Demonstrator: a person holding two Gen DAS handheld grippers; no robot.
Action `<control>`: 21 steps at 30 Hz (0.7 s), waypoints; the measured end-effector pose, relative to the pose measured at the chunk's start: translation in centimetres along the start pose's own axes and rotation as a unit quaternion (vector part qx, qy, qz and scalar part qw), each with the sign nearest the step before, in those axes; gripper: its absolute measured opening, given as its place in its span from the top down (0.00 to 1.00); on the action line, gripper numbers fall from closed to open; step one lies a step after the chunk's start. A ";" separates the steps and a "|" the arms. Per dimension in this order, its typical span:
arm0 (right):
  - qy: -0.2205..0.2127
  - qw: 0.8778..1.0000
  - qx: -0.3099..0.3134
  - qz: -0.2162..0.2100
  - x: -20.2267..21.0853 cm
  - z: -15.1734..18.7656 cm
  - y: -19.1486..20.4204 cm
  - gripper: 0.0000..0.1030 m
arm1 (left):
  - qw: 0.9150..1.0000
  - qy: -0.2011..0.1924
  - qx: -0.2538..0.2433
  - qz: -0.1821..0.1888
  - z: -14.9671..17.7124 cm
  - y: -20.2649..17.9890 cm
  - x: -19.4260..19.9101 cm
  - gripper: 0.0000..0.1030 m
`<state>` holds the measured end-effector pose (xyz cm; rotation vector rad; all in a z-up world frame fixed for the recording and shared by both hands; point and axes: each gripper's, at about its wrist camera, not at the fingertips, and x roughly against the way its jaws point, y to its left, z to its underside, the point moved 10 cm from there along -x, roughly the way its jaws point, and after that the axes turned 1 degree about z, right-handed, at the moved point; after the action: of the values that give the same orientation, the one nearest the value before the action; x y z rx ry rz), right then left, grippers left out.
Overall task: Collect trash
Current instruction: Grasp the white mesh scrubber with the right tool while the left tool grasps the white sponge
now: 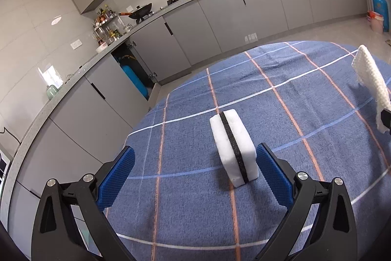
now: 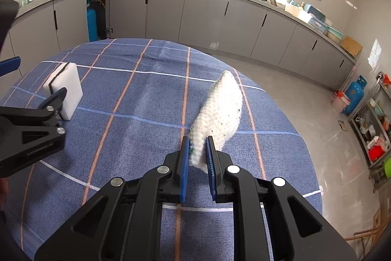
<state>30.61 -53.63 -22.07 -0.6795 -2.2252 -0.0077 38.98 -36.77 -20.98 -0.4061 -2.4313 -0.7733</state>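
Left gripper (image 1: pixel 195 163): jaws spread wide, nothing held; blue pads at lower left and lower right of the left wrist view, the right pad just beside the sponge; whether it touches cannot be told.
Sponge (image 1: pixel 232 151): white block with a black band around its middle, standing on edge on the tablecloth, centre of the left wrist view; in the right wrist view it sits at the left edge (image 2: pixel 64 89).
Right gripper (image 2: pixel 198 146): jaws nearly closed, pinching the lower end of the knitted cloth.
Knitted cloth (image 2: pixel 220 111): white, spotted with dark specks, sticking up and away from the pads, centre of the right wrist view; far right in the left wrist view (image 1: pixel 371 80).
Tablecloth (image 1: pixel 281 114): blue with white and orange check lines, covering a round table.
Background: grey kitchen cabinets (image 2: pixel 202 14) along the top of both views.
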 end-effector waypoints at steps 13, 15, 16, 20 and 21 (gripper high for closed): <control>-0.005 1.000 0.007 -0.009 1.1 0.3 0.6 0.85 | 0.998 0.017 -0.005 0.064 0.9 -1.8 -0.2 0.71; -0.006 1.000 0.008 -0.013 1.6 0.4 1.1 0.85 | 0.998 0.016 -0.004 0.059 1.2 -1.3 0.2 0.71; -0.006 1.000 0.009 -0.014 1.9 0.4 1.3 0.85 | 0.998 0.014 -0.001 0.057 1.5 -0.8 0.6 0.71; -0.013 0.999 0.017 -0.025 3.3 0.7 3.0 0.85 | 0.999 0.011 0.005 0.049 2.4 1.2 1.9 0.71; -0.016 0.999 0.020 -0.030 3.8 0.8 3.6 0.85 | 0.999 0.012 0.006 0.045 2.8 1.8 2.3 0.71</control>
<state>29.73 -48.60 -20.70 -0.5955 -2.2687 0.0178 36.77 -33.39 -20.80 -0.4966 -2.3772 -0.7205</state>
